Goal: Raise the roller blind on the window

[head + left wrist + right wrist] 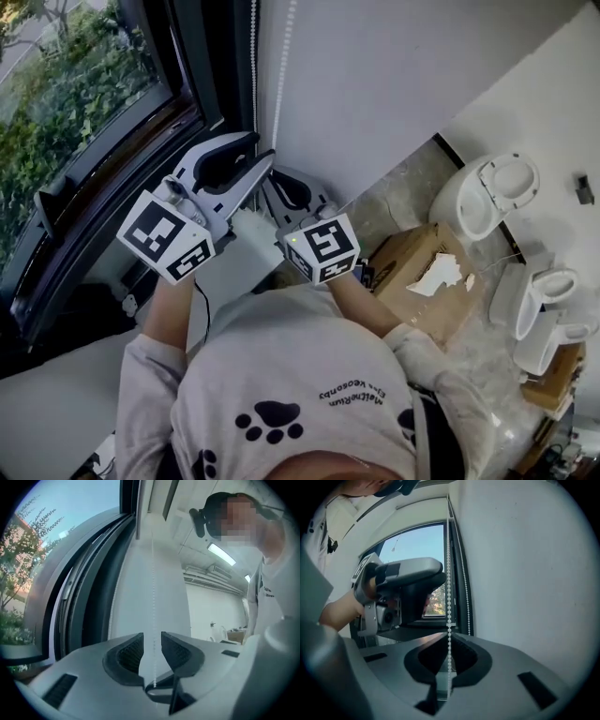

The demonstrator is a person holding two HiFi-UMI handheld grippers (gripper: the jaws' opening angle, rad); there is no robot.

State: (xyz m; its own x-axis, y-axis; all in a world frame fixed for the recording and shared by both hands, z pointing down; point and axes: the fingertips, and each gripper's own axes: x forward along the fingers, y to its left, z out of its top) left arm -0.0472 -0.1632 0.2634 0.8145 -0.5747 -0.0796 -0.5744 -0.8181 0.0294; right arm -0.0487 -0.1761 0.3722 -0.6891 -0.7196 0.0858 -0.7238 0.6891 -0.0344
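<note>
Bead chain [449, 573] hangs just right of the window [419, 550] (roller blind itself unseen). Right tool [449, 644] pinches it; left tool [152, 641], higher beside the window, is spread around it, not touching. Likely risk: the pinch slips over beads and the blind drops.

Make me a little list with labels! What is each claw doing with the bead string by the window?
place: beside the window, next to a white wall
bead chain: hangs straight down, passing through both claws
left claw: open; the chain runs between its jaws without being pinched
right claw: shut on the bead chain
higher one: the left claw, seen up and to the left in the right gripper view
on the floor: a cardboard box
</note>
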